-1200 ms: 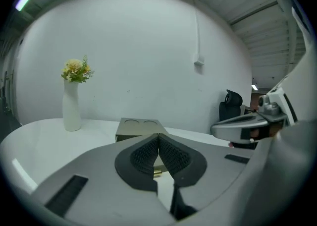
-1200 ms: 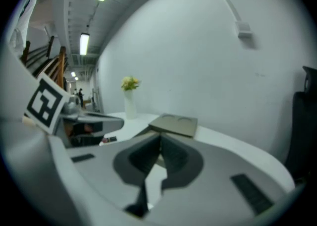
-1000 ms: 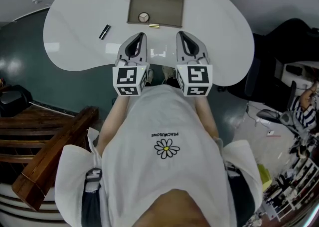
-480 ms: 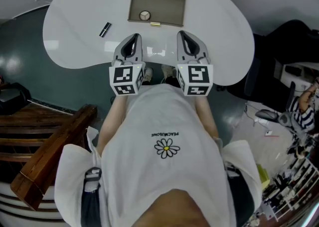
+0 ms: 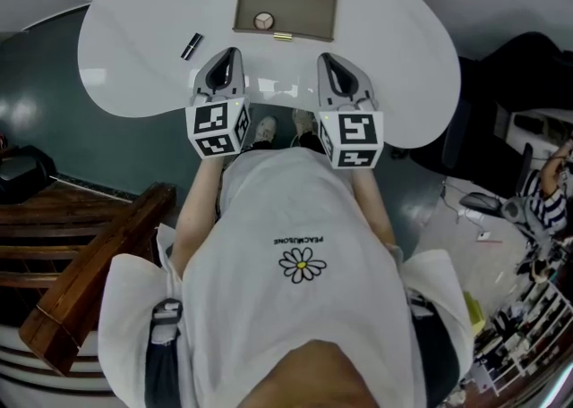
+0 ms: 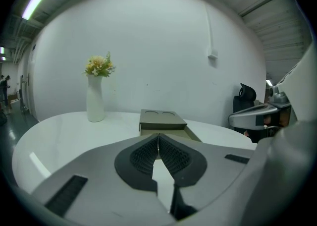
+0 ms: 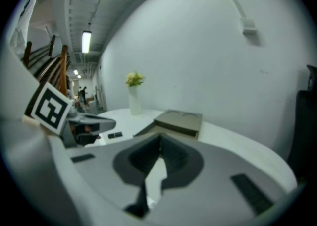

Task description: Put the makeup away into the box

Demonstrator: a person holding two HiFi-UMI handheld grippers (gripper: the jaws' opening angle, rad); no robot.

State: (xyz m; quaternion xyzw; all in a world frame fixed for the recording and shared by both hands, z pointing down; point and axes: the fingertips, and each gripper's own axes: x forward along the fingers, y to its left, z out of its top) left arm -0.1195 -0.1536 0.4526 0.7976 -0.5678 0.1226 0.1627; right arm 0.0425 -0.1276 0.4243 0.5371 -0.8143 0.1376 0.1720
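An open olive box (image 5: pixel 288 5) stands at the table's far side, a round compact (image 5: pixel 263 21) lying inside it. A small gold piece (image 5: pixel 283 37) lies just at its front edge. A black makeup tube (image 5: pixel 191 46) rests on the table to the left. My left gripper (image 5: pixel 227 55) hovers right of the tube, jaws shut and holding nothing (image 6: pixel 158 138). My right gripper (image 5: pixel 328 61) hovers in front of the box, jaws also shut and holding nothing (image 7: pixel 160 143). The box (image 6: pixel 161 119) shows ahead of the left jaws. From the right gripper view I see the box (image 7: pixel 181 121) and the tube (image 7: pixel 115 135).
A white vase of flowers (image 6: pixel 95 102) stands at the table's (image 5: pixel 394 57) far left. Wooden stairs (image 5: pixel 81 254) lie to my left on the floor; a black chair (image 5: pixel 515 75) and a seated person (image 5: pixel 546 191) are to my right.
My left gripper has shifted left and a little forward, closer to the black tube. The right gripper has stayed where it was.
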